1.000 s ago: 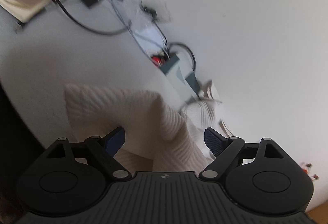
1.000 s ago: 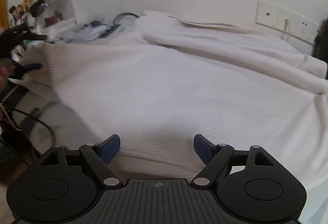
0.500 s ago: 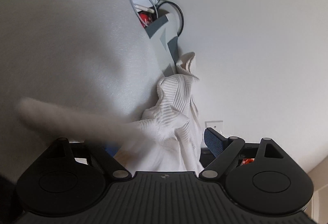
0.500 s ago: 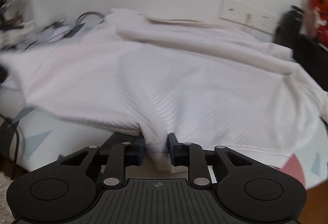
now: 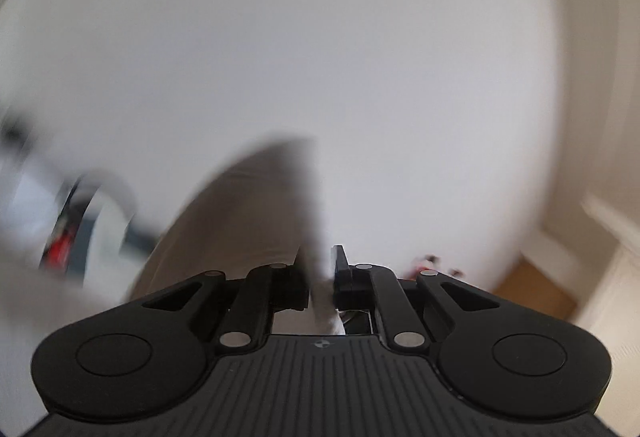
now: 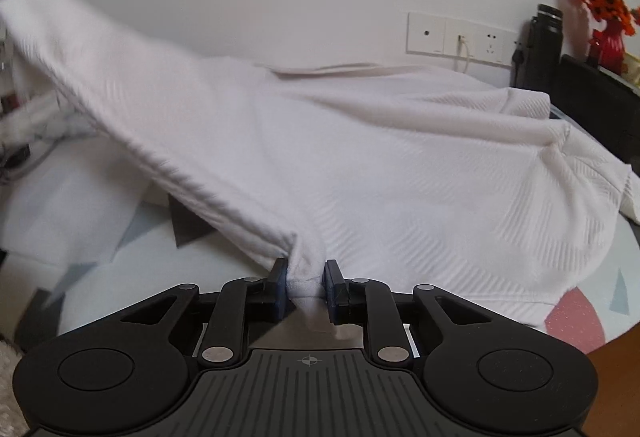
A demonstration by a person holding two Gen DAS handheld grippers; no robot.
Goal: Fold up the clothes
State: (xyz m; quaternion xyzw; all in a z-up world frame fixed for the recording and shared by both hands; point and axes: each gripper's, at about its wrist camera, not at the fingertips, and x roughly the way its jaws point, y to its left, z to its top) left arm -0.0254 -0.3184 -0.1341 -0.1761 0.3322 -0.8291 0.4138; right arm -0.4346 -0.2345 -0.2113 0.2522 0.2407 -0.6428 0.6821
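A white ribbed sweater (image 6: pixel 360 157) lies spread over the table in the right wrist view. Its near hem is pinched between the pads of my right gripper (image 6: pixel 306 283), which is shut on it. From there the hem rises as a taut band toward the upper left. In the blurred left wrist view my left gripper (image 5: pixel 322 283) is shut on a fold of the same sweater (image 5: pixel 248 221), which hangs up and to the left in front of a white wall.
The table (image 6: pixel 120 253) has a pale cloth with grey and pink shapes. Wall sockets (image 6: pixel 460 39), a black flask (image 6: pixel 540 45) and a red vase of orange flowers (image 6: pixel 608 13) stand at the back right. Blurred clutter (image 5: pixel 68 233) shows at the left.
Both grippers went from open to shut on the sweater's hem. The left one has swung up with its fold; the right side's hem is lifted off the table.
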